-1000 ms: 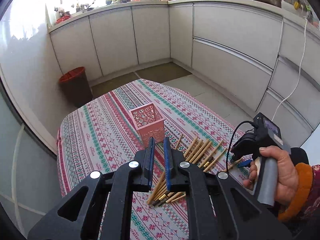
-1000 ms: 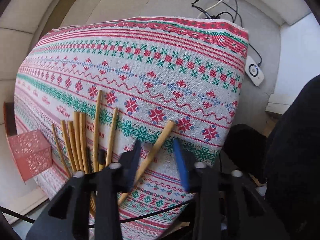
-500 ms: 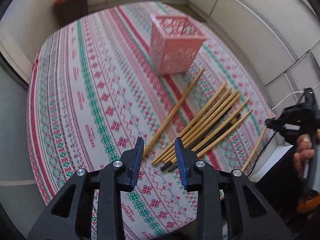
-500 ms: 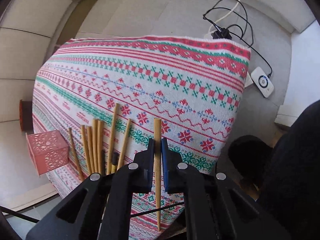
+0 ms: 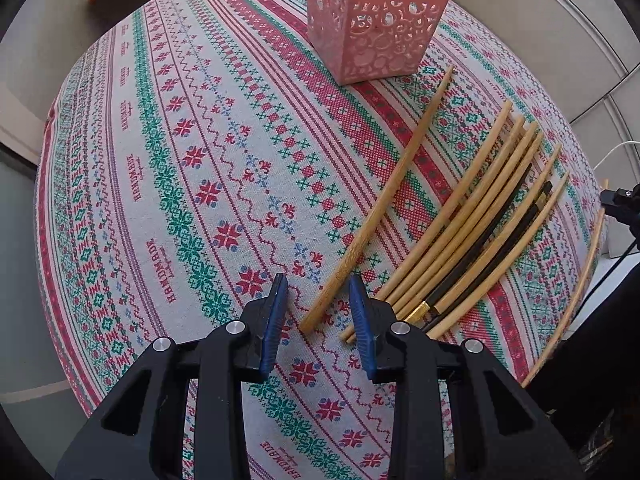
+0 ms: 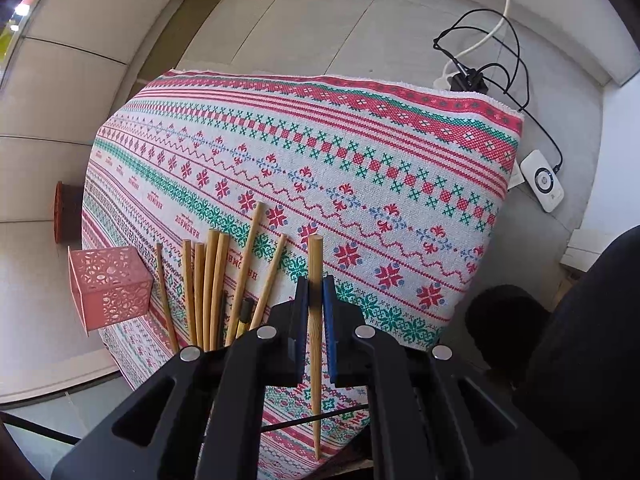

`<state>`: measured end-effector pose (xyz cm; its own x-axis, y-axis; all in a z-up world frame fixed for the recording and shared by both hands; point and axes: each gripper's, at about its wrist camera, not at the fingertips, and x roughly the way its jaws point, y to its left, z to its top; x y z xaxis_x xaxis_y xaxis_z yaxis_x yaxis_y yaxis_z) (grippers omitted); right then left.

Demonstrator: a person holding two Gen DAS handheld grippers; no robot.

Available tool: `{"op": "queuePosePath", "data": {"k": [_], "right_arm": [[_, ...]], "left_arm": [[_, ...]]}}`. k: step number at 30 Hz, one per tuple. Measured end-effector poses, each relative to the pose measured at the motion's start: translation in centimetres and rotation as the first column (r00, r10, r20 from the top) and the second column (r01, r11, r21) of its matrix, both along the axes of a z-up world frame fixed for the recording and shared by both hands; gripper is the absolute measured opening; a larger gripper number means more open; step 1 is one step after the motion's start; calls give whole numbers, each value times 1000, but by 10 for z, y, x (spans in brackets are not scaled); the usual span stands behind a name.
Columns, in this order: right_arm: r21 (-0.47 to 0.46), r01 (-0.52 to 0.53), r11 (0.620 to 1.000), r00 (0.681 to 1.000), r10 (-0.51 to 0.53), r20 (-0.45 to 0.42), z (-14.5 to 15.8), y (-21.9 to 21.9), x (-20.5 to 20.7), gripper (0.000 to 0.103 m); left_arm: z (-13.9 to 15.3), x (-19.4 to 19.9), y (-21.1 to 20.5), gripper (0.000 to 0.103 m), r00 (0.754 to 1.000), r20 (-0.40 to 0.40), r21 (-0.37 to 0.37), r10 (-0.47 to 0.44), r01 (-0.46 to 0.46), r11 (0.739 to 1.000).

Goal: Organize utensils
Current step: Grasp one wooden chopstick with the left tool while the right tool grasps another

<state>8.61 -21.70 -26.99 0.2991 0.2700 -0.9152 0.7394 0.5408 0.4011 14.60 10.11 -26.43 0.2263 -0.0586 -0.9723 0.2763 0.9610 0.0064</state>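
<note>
— Chopsticks [image 5: 476, 216]: fanned on the cloth [image 5: 192, 168], running from 7 toward 1 o'clock in the left view, mostly pale wood with a couple of dark ones mixed in.

— And the loner [image 5: 384, 208]?

— Lying apart from the fan at its 9 o'clock side, slim tip aimed toward the basket [image 5: 376, 24], thick butt end nearest the left gripper [image 5: 319, 312].

— Left gripper's state?

— Parted, pads clear of everything, straddling that butt end from above. Nothing pinched yet. Probably lined up this way to close across the stick's width.

— Right gripper [image 6: 316, 320]?

— Clamped on one pale stick [image 6: 315, 280], gripped partway along, blunt end poking out at 12 o'clock, thin tip trailing back toward 6. Held lengthwise between the pads, likely so as to drop it end-first into the basket.

— Basket location?

— Upright at 12 o'clock in the left view, beyond the fan; at 9 o'clock in the right view. Cannot tell whether empty.

— Progress?

— Early, judging by the many sticks on the cloth.
</note>
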Motion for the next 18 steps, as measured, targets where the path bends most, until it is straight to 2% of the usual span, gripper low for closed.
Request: {"op": "queuePosePath", "data": {"k": [4,9,10,11,13,15,18], "right_arm": [[-1,-9,1000,1000,9,14,3,-2,-1,8],[-13,-21,1000,999,21,29,8,-4,-2,8],[-18,-22,1000,999,23,33,9,-5,-3,8],[-22,-25,999,999,26,39,11,-5,-4,8],[-30,-33,999,998,34,55,16,-5,-5,8],[-38,-43,998,996,46,81,25,-6,-7,8],[-41,-59,997,991,64,119,37,-6,-11,8]], "left_arm": [[1,-2,-2,31,1000,8,-27,-21,22,999],[-1,-12,-12,31,998,18,14,-57,57,998],[-1,-15,-15,27,997,21,18,-68,67,998],[-1,-16,-19,17,997,25,29,-75,74,997],[-1,-21,-26,12,996,32,51,-83,81,995],[4,-29,-32,11,994,64,69,-89,84,994],[28,-47,-42,10,984,126,32,-122,119,992]]}}
